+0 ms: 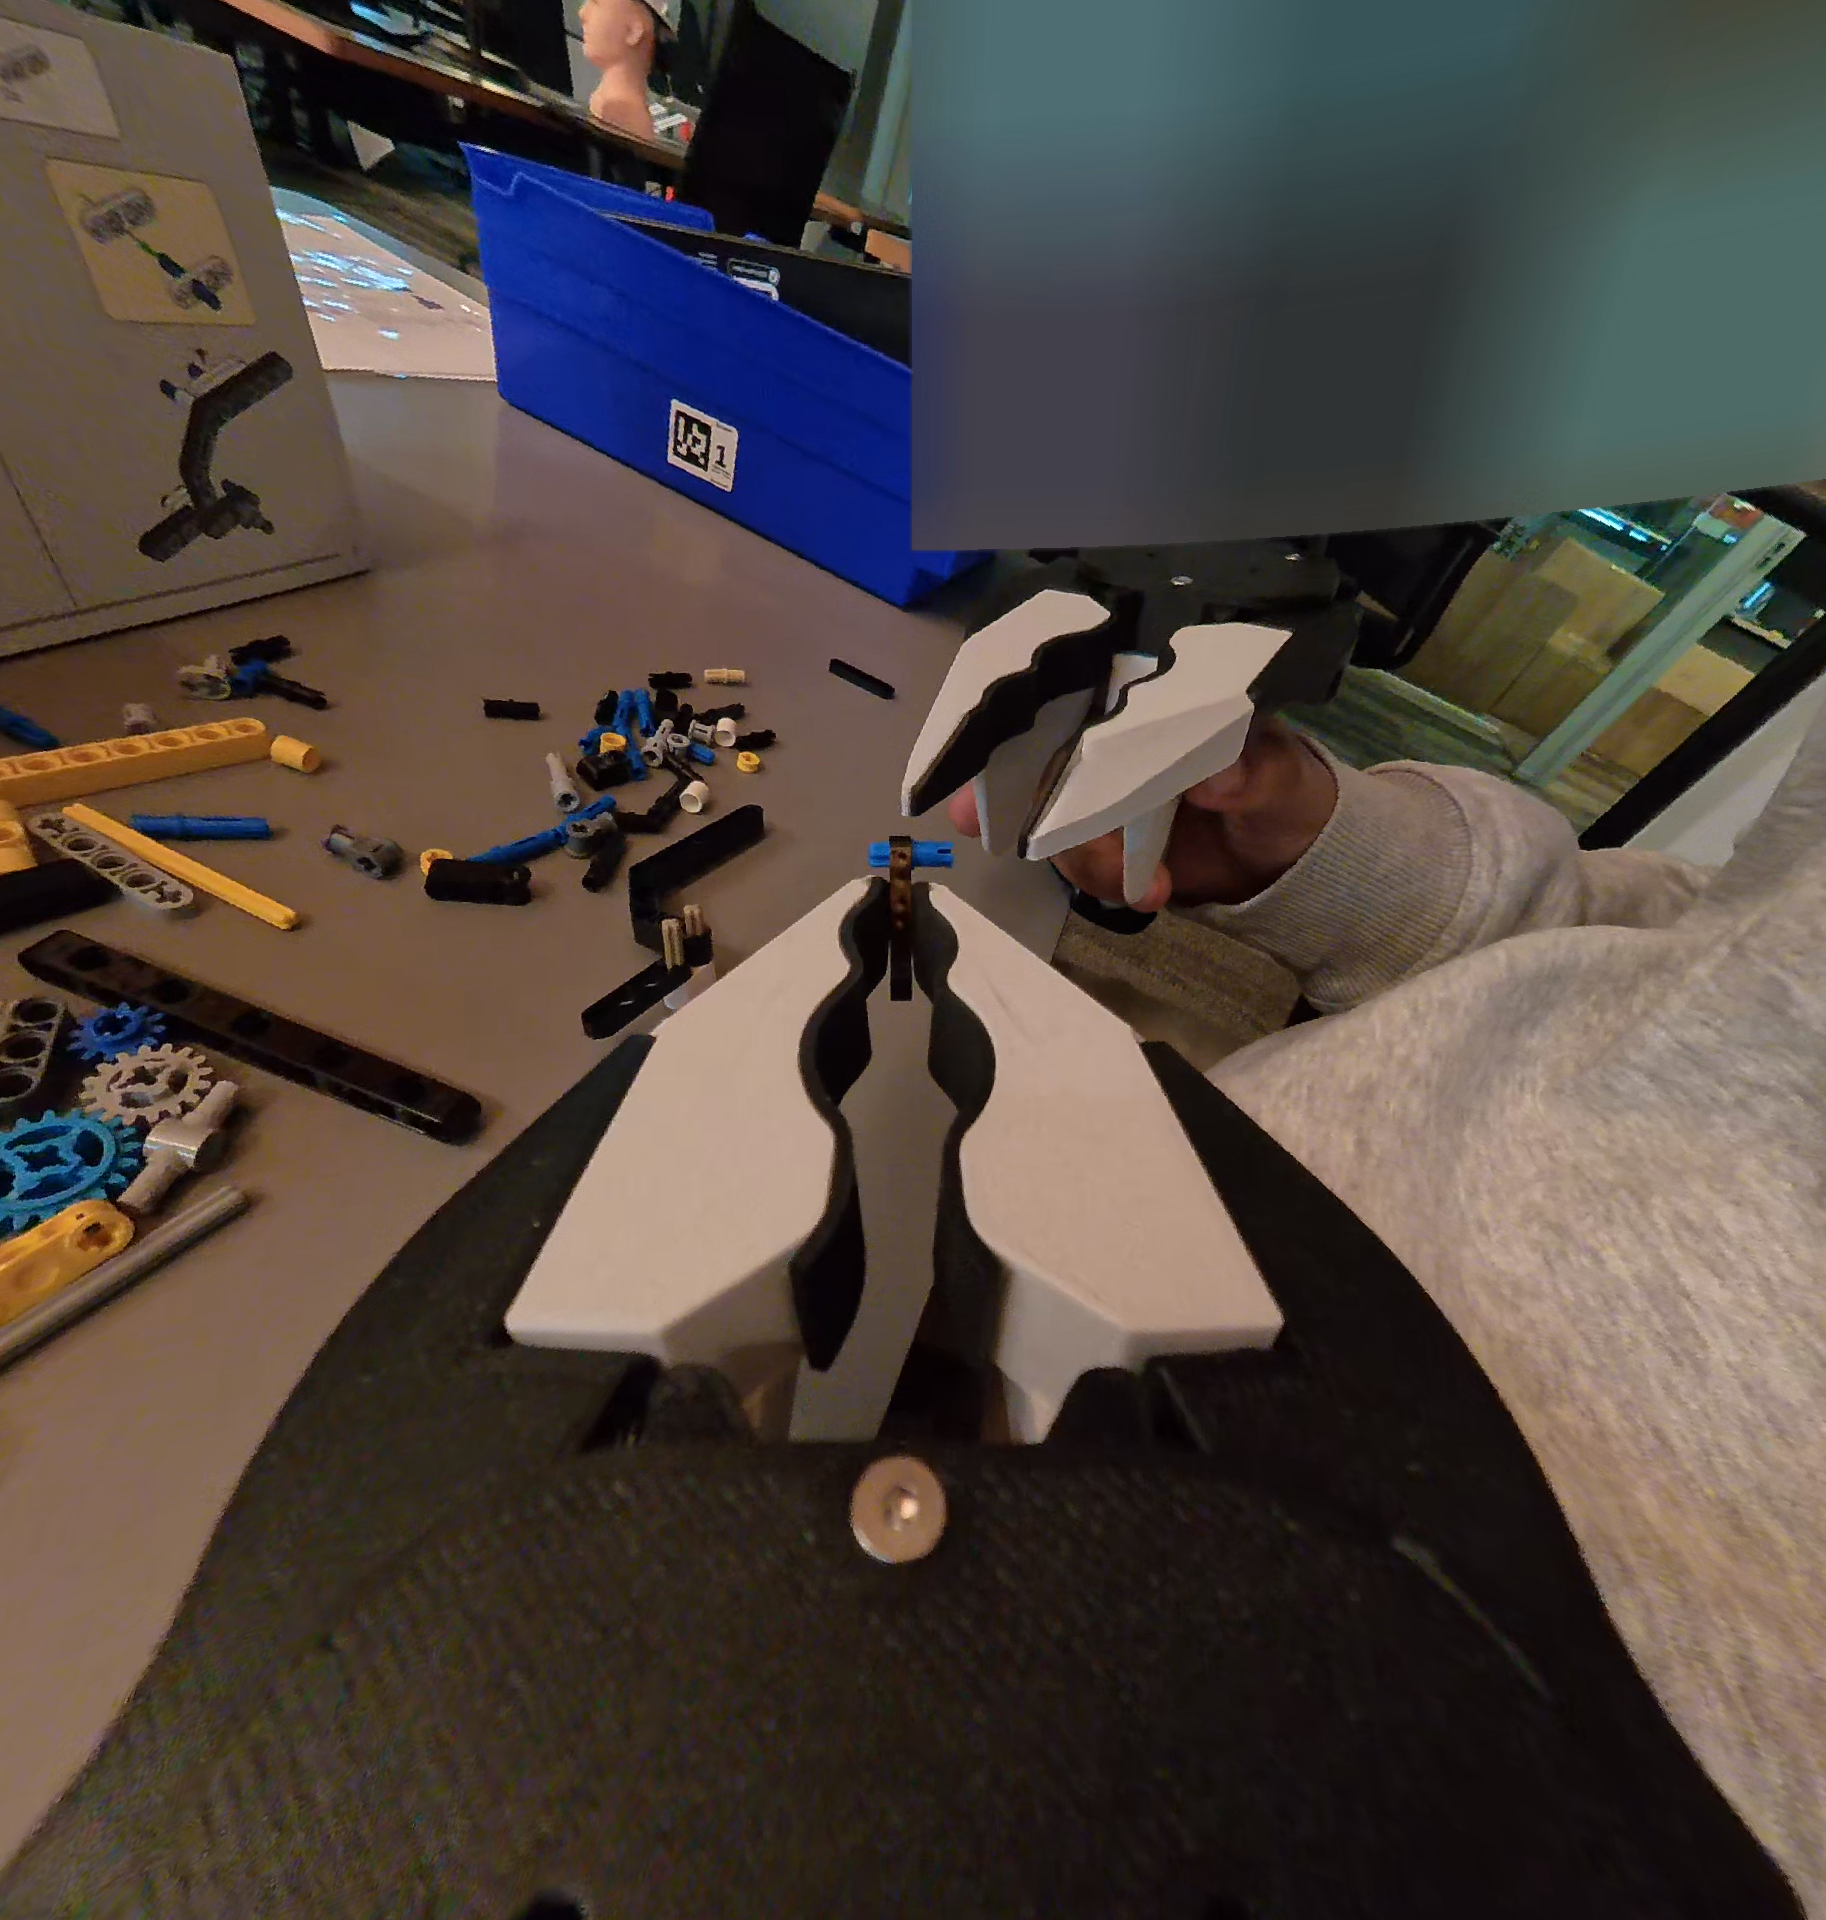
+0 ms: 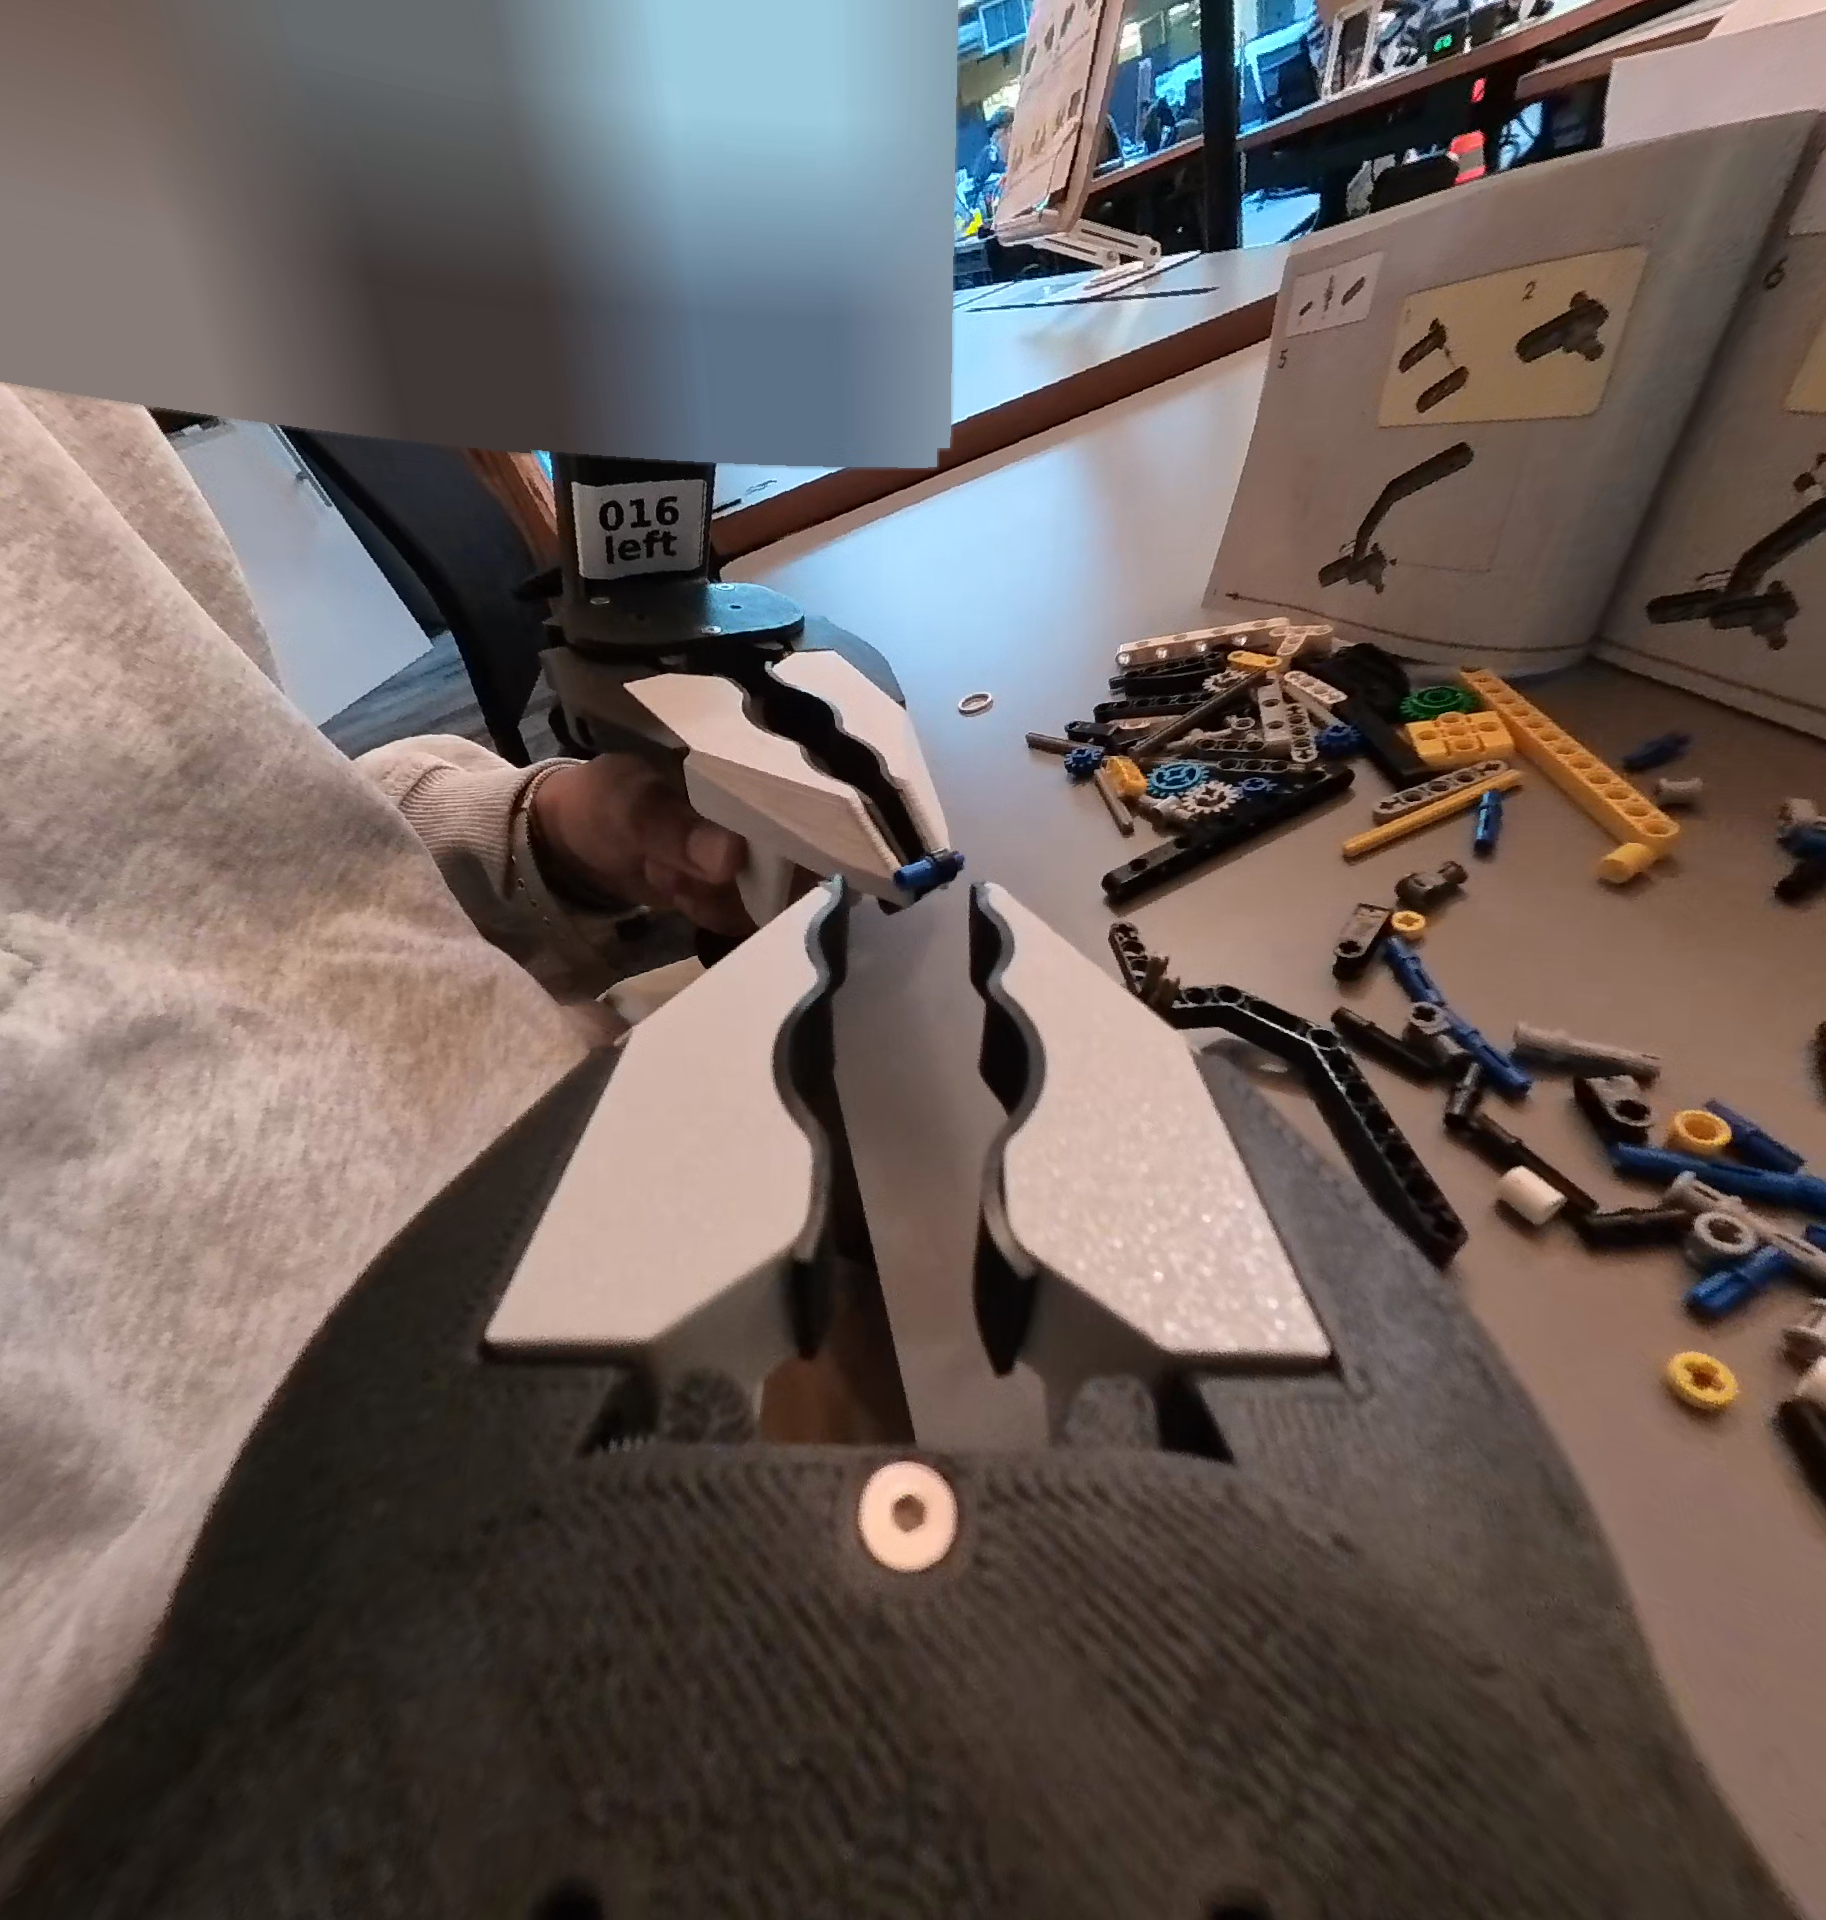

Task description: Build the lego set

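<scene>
While your left tool point(image 1: 898, 894) pinches a small black piece point(image 1: 900, 935) with a blue pin point(image 1: 910, 854) pushed through its top hole, the grip is only at the very fingertips, and that is the weak spot. Press on the pin from the side and the thin piece can pivot or squirt out of the tips, dropping toward your lap, since both tools hang off the near edge of the tabletop point(image 1: 535, 582) and not over it.

Your right tool point(image 2: 907, 891) stands parted with nothing between its fingers, its tips just beside the blue pin. Close it off-centre and you may catch only the pin's end, which could pull the pin out of the hole or skew it.

Loose parts lie well apart on the tabletop: the black angled beam point(image 2: 1304, 1049) to the right, a heap of gears and beams point(image 2: 1252, 748) farther off before the instruction booklet point(image 2: 1491, 416). A dropped pin there would be hard to pick out among the other blue pins point(image 2: 1740, 1184).
</scene>
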The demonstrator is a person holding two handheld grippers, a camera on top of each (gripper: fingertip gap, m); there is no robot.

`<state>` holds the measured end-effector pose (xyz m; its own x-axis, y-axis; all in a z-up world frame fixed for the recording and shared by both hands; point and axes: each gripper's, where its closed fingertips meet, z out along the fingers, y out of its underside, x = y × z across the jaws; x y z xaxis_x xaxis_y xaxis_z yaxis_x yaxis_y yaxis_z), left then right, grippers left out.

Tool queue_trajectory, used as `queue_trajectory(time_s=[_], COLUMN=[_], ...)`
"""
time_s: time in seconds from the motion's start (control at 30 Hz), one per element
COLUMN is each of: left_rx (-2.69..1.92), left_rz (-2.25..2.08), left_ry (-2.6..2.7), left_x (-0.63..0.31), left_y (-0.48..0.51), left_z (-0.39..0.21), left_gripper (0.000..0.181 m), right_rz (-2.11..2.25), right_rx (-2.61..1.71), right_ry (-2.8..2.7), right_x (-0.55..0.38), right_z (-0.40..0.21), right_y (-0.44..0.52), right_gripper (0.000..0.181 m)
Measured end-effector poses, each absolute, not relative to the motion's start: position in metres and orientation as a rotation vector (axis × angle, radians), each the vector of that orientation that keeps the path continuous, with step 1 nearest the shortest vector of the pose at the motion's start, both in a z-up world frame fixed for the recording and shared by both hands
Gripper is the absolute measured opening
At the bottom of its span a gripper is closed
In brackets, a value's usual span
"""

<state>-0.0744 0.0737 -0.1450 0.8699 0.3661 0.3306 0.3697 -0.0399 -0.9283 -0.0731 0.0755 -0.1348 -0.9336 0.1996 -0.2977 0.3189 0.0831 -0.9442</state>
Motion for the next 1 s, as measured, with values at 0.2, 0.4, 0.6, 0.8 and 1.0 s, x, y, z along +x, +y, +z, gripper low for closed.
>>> queue_trajectory(time_s=[0.2, 0.4, 0.6, 0.8, 1.0], left_rx=[-1.637, -1.634, -1.632, -1.633, -1.636], left_rz=[-0.013, -0.02, -0.023, -0.023, -0.022], left_ry=[-0.592, -0.599, -0.602, -0.602, -0.602], left_x=[-0.0759, -0.0769, -0.0772, -0.0772, -0.0773], left_y=[0.0733, 0.0729, 0.0728, 0.0728, 0.073], left_z=[-0.1459, -0.1461, -0.1463, -0.1465, -0.147], left_gripper=[0.001, 0.001, 0.0, 0.001, 0.001], right_rz=[-1.975, -1.968, -1.973, -1.979, -1.972], right_rx=[0.551, 0.565, 0.59, 0.598, 0.595], right_ry=[2.237, 2.21, 2.207, 2.202, 2.227], right_x=[-0.0738, -0.0748, -0.0771, -0.0778, -0.0772], right_z=[-0.1365, -0.1362, -0.1362, -0.1357, -0.1373], right_y=[0.0753, 0.0753, 0.0762, 0.077, 0.0759], right_gripper=[0.021, 0.021, 0.019, 0.018, 0.017])
